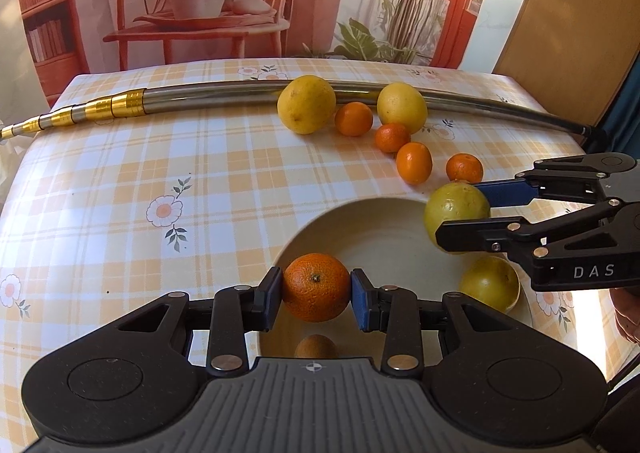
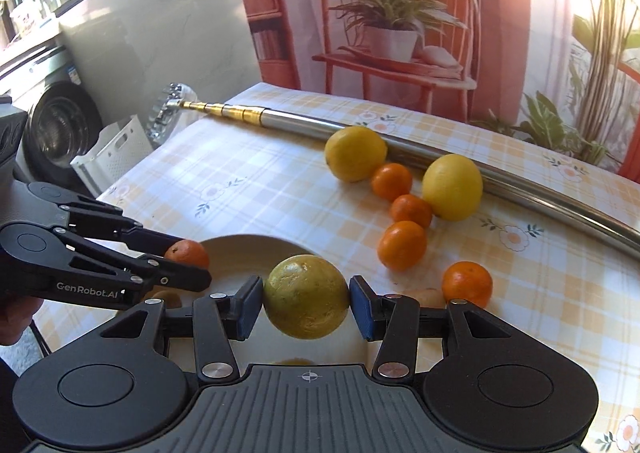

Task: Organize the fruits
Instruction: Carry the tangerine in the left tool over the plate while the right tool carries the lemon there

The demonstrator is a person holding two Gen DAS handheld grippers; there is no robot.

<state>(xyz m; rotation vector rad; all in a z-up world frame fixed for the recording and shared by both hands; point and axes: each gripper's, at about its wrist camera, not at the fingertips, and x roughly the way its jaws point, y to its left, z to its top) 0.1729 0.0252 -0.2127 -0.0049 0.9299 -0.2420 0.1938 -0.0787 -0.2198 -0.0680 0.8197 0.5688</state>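
My left gripper [image 1: 316,288] is clamped on an orange [image 1: 316,287], held over the near left rim of the bowl [image 1: 384,237]. My right gripper [image 2: 306,303] grips a green fruit [image 2: 306,296] above the bowl's right side. One green fruit [image 1: 490,283] lies in the bowl. On the desk [image 1: 160,157] beyond, two lemons [image 1: 306,104] and four small oranges [image 1: 353,118] sit near a metal pole [image 1: 208,98].
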